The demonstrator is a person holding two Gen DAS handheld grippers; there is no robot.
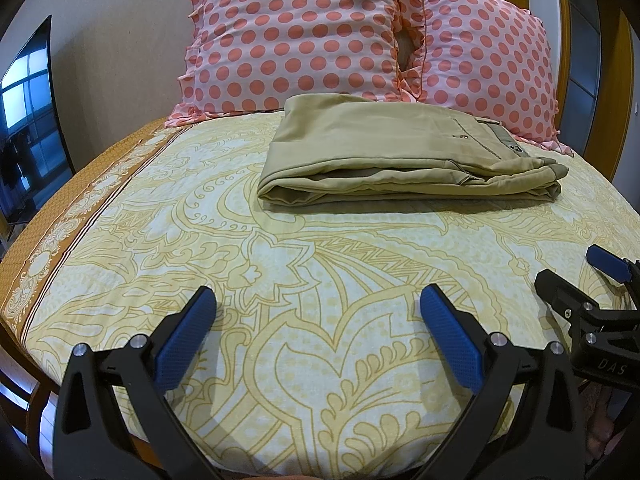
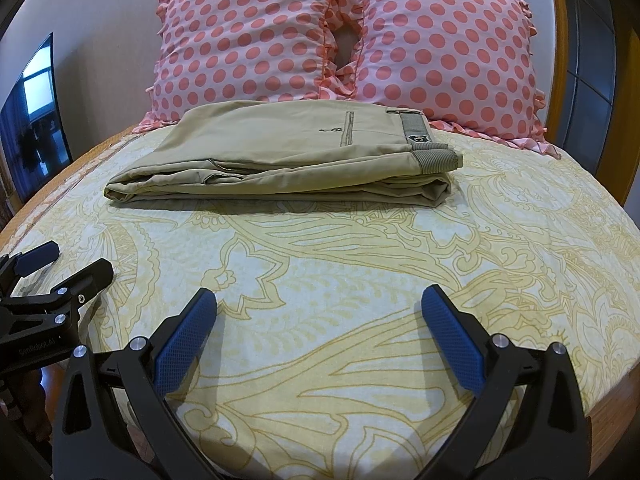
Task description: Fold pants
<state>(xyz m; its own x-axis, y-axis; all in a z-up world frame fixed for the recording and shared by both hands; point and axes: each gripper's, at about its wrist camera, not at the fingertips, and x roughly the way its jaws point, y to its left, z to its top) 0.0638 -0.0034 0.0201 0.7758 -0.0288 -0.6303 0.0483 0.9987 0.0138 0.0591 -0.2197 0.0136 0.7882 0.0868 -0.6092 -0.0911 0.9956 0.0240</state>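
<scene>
Two grippers: we hold both low over the near part of the bed, side by side.
Bedsheet (image 1: pixel 304 280): yellow floral print, under everything.
Pillows (image 2: pixel 256 36): two, pink with dots, at the headboard end.
Khaki pants (image 2: pixel 280 160): folded in a flat stack just before the pillows, waistband to the right.
Left gripper (image 1: pixel 318 300): fingers apart, holding nothing.
Right gripper (image 2: pixel 319 300): fingers apart, holding nothing.

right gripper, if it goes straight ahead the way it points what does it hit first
Probably the folded khaki pants. The open right gripper hovers over bare bedsheet; if angled downward, it meets the sheet first.
</scene>
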